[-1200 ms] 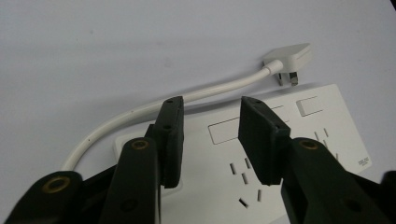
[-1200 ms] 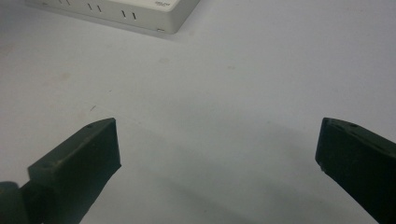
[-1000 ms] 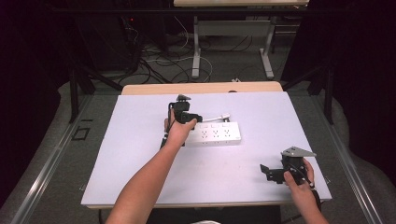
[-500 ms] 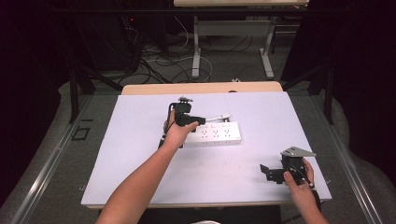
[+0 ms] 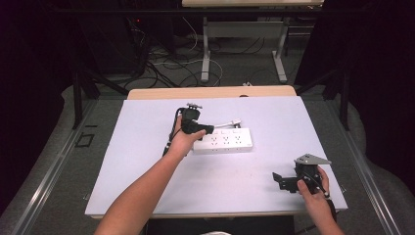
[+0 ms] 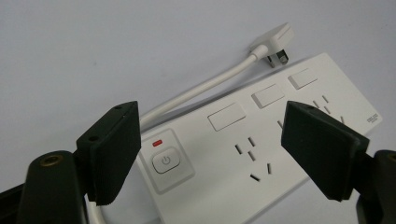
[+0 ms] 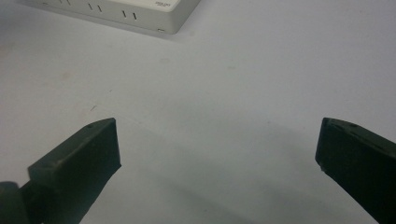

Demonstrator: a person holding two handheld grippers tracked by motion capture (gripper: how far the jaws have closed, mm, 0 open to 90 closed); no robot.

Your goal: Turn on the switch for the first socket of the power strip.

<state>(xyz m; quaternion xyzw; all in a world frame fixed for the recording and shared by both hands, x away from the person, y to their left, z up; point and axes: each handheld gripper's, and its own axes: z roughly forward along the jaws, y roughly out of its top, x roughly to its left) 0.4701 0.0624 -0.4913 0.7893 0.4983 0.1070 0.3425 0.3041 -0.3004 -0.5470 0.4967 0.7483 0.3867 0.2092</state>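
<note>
The left hand-held gripper [image 6: 212,154], jaws spread, hovers over the switch end of the white rectangular plastic power strip [image 5: 224,141] lying mid-tabletop [image 5: 147,161]. Likely next: pressing its power button [image 6: 166,160]. The right hand-held gripper [image 5: 283,182] waits spread.

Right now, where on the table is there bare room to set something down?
Free: the left strip and the front middle between the left forearm and right tongs. Crowded: centre-back, where the white plastic power strip, its cable and the left tongs sit.

White power strip [image 5: 224,142] lies flat mid-table, its indicator seemingly red.
</note>
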